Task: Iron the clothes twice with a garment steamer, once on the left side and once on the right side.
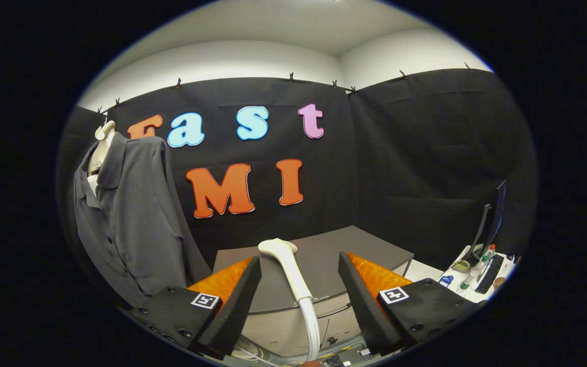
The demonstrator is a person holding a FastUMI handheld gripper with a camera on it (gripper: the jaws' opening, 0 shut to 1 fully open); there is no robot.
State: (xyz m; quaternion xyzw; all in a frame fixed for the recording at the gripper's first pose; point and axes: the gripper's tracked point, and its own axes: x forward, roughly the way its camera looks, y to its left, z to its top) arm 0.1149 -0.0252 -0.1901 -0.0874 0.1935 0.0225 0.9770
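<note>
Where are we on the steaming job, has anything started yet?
Nothing looks done yet. The steamer head stands on its hose on the grey table, between the fingers of the open claw but not gripped. The grey shirt hangs on a mannequin form off to the left, beyond the fingers, with the steamer nowhere near it. In hand: closing on the steamer. Left: grasp it, then both passes over the shirt, left side and right side.
</note>
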